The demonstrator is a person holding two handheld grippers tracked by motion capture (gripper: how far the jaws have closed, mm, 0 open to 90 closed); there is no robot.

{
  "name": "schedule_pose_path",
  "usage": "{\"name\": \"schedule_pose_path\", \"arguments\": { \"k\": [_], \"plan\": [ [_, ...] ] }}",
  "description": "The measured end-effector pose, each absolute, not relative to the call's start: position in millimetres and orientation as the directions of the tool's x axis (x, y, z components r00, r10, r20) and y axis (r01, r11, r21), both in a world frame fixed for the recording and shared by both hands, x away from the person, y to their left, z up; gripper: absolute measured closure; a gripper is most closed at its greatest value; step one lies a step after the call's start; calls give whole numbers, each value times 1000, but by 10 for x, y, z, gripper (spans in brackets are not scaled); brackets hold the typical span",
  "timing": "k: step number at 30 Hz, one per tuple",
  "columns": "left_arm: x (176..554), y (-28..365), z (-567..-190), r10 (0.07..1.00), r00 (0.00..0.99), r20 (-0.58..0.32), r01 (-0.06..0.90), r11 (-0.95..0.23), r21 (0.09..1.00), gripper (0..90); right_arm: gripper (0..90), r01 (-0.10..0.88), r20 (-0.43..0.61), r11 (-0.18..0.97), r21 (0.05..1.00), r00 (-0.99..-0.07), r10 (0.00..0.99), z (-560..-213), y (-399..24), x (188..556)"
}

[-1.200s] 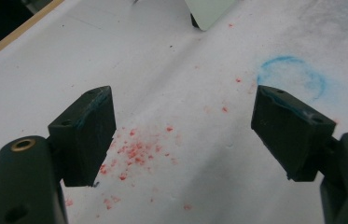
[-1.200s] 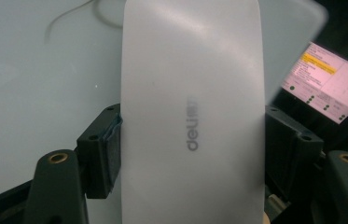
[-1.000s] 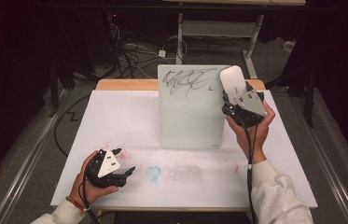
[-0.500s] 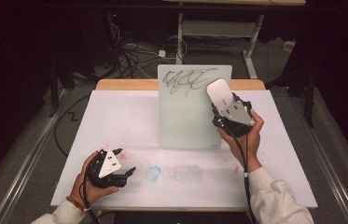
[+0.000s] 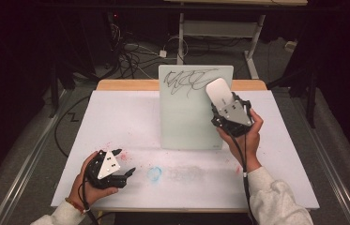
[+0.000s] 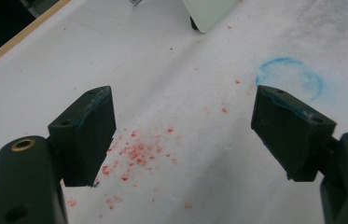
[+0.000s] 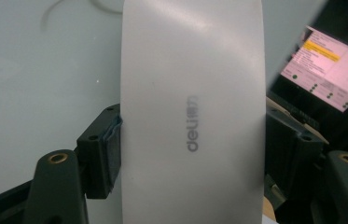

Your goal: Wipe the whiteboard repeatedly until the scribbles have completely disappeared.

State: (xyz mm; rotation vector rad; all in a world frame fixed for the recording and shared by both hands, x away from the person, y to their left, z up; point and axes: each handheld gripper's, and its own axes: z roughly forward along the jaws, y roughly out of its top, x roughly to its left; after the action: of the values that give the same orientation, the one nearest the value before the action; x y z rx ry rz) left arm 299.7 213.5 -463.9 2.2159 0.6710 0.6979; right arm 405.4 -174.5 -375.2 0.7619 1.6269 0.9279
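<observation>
Eraser (image 5: 218,90): white, rounded, with grey "deli" lettering on its back in the right gripper view (image 7: 192,112); I see it at about 1 o'clock from the tabletop's middle, lying over the upper right part of the board.
Right tongs (image 5: 223,102): I have them clamped on the eraser's two long sides, a black jaw pressed against each edge.
Board (image 5: 186,117): pale glass panel, propped up at 12 o'clock, with black scribbles across its top, just left of the eraser.
Left tongs (image 5: 125,163): spread wide, gripping nothing, low over the tabletop at about 7 o'clock.
Tabletop (image 5: 116,117): white sheet; red specks between my left jaws, a blue ring smudge (image 6: 292,77) at 6 o'clock.
</observation>
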Motion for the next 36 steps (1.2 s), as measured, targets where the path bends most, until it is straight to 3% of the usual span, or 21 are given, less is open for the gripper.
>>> {"name": "schedule_pose_path", "arguments": {
  "k": [5,12,17,29,36],
  "plan": [
    [3001,2120,-4647,632,722,280,254,-620,743,211,309,32,-460,477,878,-216,861,-3759,-1768,4051],
    [2998,2123,-4646,629,724,282,253,-623,741,211,309,10,-517,551,835,-332,789,-3965,-1482,3968],
    [2989,2139,-4637,629,724,285,250,-623,741,211,308,5,-536,576,817,-358,764,-4007,-1427,3950],
    [2982,2141,-4622,630,721,287,247,-621,743,211,309,43,-499,522,852,-236,834,-3876,-1740,4001],
    [2986,2131,-4629,629,724,284,247,-620,745,211,309,36,-528,564,825,-305,793,-3967,-1599,3960]
  ]
}}
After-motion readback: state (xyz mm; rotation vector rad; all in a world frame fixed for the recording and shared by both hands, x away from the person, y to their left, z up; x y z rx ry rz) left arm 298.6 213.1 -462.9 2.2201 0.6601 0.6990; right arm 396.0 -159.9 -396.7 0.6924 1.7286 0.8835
